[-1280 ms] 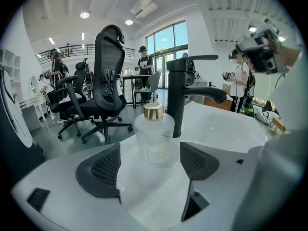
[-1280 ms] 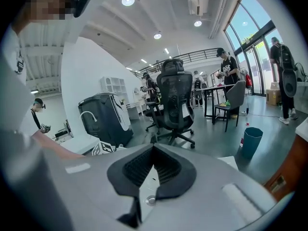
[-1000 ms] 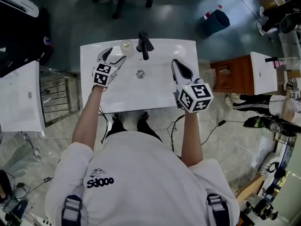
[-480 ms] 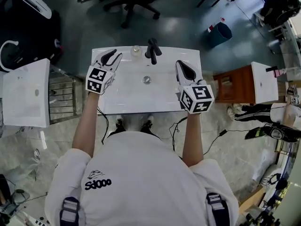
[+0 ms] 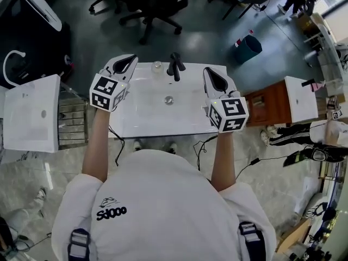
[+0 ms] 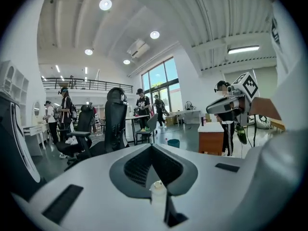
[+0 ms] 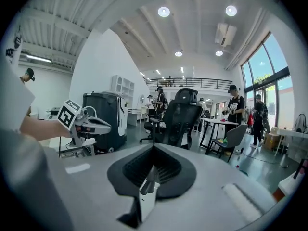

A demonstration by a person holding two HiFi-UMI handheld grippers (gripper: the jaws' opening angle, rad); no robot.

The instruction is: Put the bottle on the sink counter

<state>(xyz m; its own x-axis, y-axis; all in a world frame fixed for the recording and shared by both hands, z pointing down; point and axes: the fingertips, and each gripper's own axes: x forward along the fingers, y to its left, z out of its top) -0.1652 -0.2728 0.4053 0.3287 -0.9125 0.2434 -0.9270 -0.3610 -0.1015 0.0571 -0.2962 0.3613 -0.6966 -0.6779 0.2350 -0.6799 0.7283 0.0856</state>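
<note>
A small clear bottle stands upright on the back rim of the white sink counter, just left of the black faucet. My left gripper hovers over the counter's left rear corner, shut and empty, a short way left of the bottle. My right gripper hangs over the right side of the basin, jaws together with nothing in them. In the left gripper view the jaws meet, and the bottle shows low behind them. The right gripper view shows closed jaws too.
A drain sits mid-basin. Another white sink and a metal rack stand to the left, a wooden cabinet to the right. Behind the counter are an office chair and a bin. People stand farther off.
My left gripper has drawn back to the left from the bottle and its jaws have gone from open to shut. The bottle stays on the counter. The right gripper has barely moved.
</note>
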